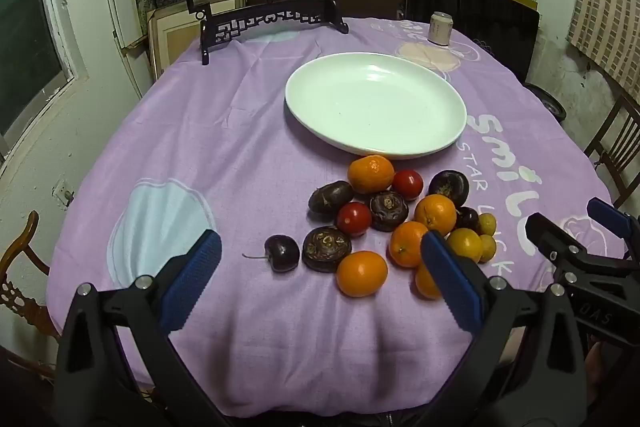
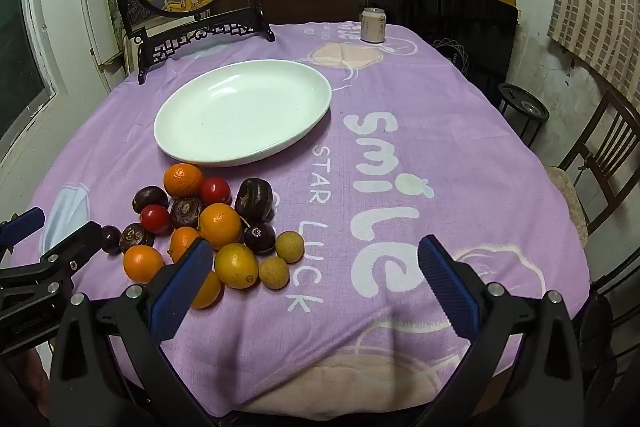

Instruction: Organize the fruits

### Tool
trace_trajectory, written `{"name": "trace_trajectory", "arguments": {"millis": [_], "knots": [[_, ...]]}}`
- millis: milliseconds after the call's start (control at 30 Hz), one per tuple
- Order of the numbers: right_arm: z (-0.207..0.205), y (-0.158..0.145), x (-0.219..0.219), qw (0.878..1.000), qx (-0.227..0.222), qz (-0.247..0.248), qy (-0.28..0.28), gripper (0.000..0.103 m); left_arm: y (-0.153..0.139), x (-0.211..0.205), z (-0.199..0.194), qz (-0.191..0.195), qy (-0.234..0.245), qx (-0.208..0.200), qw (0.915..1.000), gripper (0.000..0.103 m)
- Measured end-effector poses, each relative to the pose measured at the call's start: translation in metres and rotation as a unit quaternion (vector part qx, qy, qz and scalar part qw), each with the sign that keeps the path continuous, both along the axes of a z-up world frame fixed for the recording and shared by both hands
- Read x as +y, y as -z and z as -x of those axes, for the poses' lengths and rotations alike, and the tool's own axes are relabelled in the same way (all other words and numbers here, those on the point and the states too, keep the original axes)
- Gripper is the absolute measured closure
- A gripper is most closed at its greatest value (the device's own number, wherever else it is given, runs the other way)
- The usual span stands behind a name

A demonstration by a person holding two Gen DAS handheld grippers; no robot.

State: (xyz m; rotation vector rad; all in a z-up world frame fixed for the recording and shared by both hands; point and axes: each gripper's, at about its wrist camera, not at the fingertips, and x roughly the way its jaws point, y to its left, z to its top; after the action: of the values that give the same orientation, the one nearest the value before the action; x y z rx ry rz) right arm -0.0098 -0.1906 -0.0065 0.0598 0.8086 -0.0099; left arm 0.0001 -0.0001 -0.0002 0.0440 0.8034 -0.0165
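Nothing is picked yet: both the left gripper [image 1: 320,259] and right gripper [image 2: 316,267] hover spread wide and empty, the fruits [image 1: 384,223] piled just ahead, probably all loose, before the bare plate [image 1: 376,107], so next comes closing on one fruit.

One orange [image 1: 426,281] beside the white plate [image 1: 304,107] sits half hidden behind the left gripper's [image 1: 320,267] blue finger [image 1: 452,283]; the far can's [image 2: 372,25] label is unreadable.
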Motion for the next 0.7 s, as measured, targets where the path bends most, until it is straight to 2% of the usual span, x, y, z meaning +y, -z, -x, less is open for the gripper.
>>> {"name": "trace_trajectory", "arguments": {"millis": [700], "knots": [[-0.0021, 0.0041, 0.0027, 1.000, 0.001, -0.001, 0.000, 0.001, 0.0015, -0.0010, 0.0008, 0.002, -0.001, 0.002, 1.0000, 0.002]]}}
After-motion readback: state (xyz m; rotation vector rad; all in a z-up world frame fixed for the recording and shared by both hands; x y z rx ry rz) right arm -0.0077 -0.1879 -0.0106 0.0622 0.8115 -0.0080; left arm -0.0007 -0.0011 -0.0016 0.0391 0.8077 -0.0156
